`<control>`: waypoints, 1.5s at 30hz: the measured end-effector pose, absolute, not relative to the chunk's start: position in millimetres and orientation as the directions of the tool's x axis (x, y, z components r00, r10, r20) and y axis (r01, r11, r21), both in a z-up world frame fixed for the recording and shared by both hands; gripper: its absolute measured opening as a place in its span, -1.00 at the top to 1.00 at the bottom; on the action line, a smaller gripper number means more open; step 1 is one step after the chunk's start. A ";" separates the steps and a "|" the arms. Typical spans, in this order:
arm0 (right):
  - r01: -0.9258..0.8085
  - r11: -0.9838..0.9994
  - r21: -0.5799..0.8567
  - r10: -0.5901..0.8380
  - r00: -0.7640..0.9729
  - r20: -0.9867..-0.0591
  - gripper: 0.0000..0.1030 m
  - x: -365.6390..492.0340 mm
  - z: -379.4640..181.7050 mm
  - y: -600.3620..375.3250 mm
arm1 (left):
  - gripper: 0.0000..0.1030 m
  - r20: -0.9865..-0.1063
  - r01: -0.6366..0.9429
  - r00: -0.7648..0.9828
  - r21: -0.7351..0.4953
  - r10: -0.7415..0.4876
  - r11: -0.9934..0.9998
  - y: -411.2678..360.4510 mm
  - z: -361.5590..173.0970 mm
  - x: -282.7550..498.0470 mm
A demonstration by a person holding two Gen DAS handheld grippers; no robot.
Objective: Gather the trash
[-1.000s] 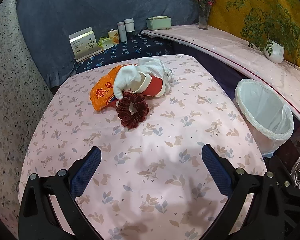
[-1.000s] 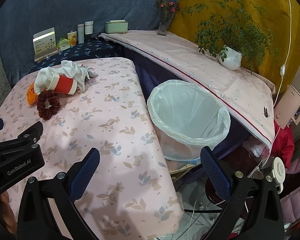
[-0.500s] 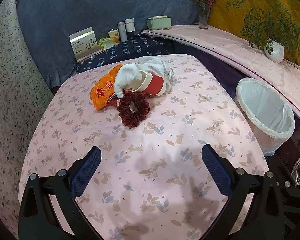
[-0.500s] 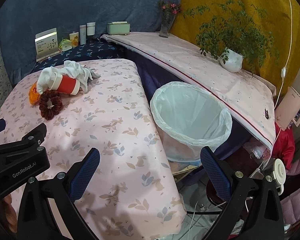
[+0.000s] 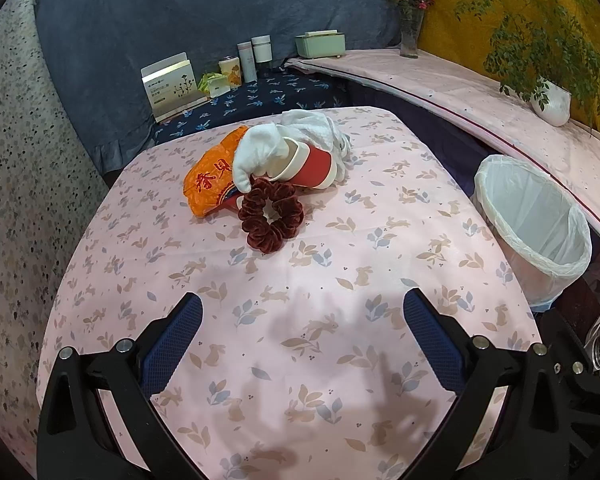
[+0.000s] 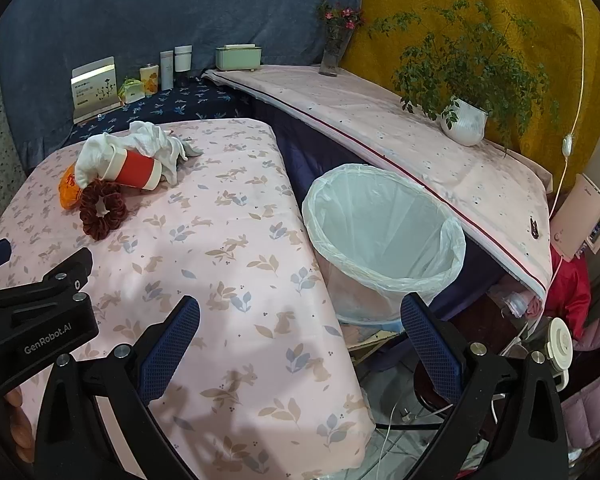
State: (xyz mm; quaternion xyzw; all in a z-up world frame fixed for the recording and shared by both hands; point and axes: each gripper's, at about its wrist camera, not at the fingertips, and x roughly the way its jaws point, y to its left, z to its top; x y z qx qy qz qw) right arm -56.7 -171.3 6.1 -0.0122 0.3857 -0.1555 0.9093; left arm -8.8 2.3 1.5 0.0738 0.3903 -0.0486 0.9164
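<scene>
A pile lies at the far side of the pink floral table (image 5: 300, 320): an orange snack wrapper (image 5: 210, 182), a red paper cup (image 5: 310, 166) on its side, a white cloth (image 5: 300, 136) draped over it, and a dark red scrunchie (image 5: 270, 216) in front. The pile also shows in the right wrist view, with the cup (image 6: 134, 169) and the scrunchie (image 6: 100, 210). A bin with a white liner (image 6: 380, 236) stands right of the table, also seen in the left wrist view (image 5: 534, 224). My left gripper (image 5: 302, 320) is open and empty above the near table. My right gripper (image 6: 300, 324) is open and empty over the table's right edge.
A dark blue shelf (image 5: 260, 96) behind the table holds a card box, bottles and a green box. A long pink-covered ledge (image 6: 380, 128) carries a flower vase (image 6: 334, 46) and a potted plant (image 6: 464, 120). Cables and clutter lie on the floor at the right.
Both grippers have moved slightly forward towards the pile and the bin. Nothing on the table has moved; both stay open.
</scene>
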 end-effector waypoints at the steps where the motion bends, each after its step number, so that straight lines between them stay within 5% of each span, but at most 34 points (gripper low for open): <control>1: 0.276 0.951 -0.143 -0.294 0.654 -0.697 -0.87 -56.6 6.2 -171.3 | -0.87 -0.722 0.146 0.691 0.097 -0.032 0.984 2.6 1.4 -8.7; 45: 0.289 0.946 -0.149 -0.310 0.661 -0.684 -0.87 -57.8 5.7 -173.3 | -0.86 -0.723 0.145 0.690 0.093 -0.033 0.985 4.8 -0.4 -10.6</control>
